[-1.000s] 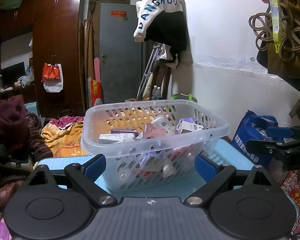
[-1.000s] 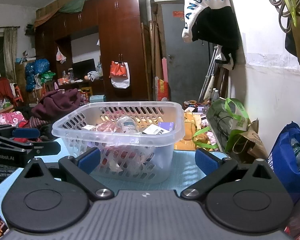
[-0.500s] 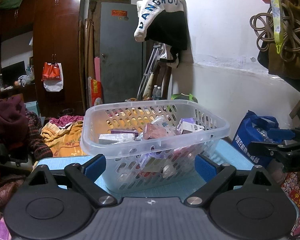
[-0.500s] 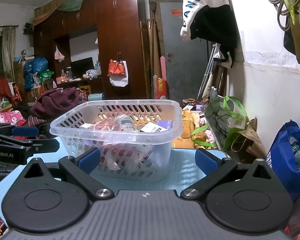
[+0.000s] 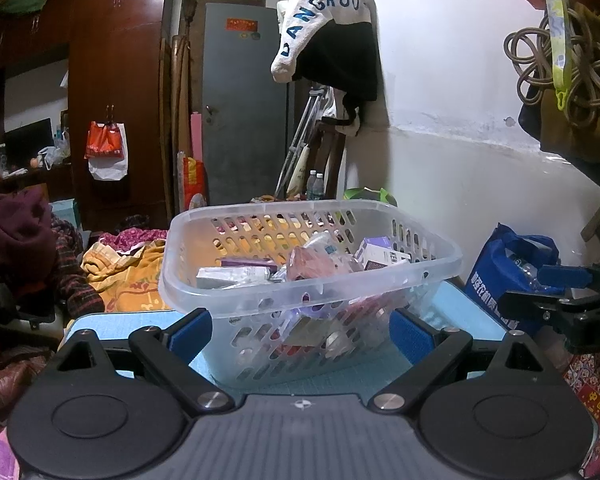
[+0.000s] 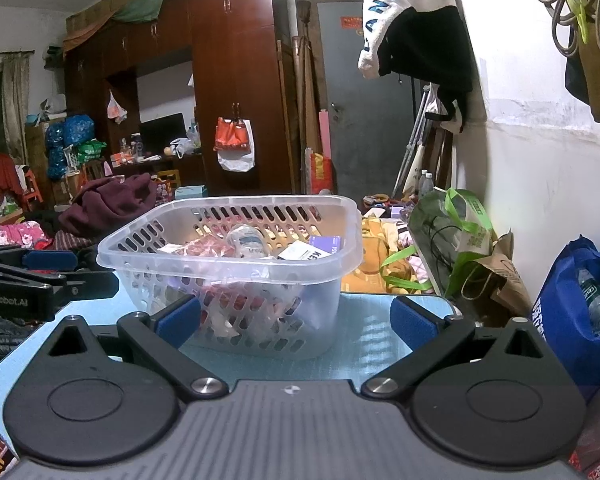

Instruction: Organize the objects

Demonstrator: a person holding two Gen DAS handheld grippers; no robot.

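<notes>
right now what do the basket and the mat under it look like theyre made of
Basket: looks like translucent, slightly frosted plastic; the contents show through its slotted walls and the rim is smoothly moulded.
Mat: seemingly a light blue cutting mat, matte with a soft sheen; faint grid lines show, though rubber or vinyl cannot be told apart.

Basket (image 5: pixel 308 276) sits mid-tabletop (image 6: pixel 364 344), right ahead of both tools, blocking any straight-in path. Left tool (image 5: pixel 302 334): fingers spread wide, basket's near wall between the pads, touching or not unclear. Right tool (image 6: pixel 296 320): also spread; left pad just beside basket's near corner, bare tabletop ahead of the right pad. Basket top open, boxes and packets piled inside below the rim, so entry from above is free. Right tabletop edge hemmed by blue bag (image 6: pixel 572 312) and green bag (image 6: pixel 452 232); wall (image 5: pixel 460 128) close behind.
</notes>
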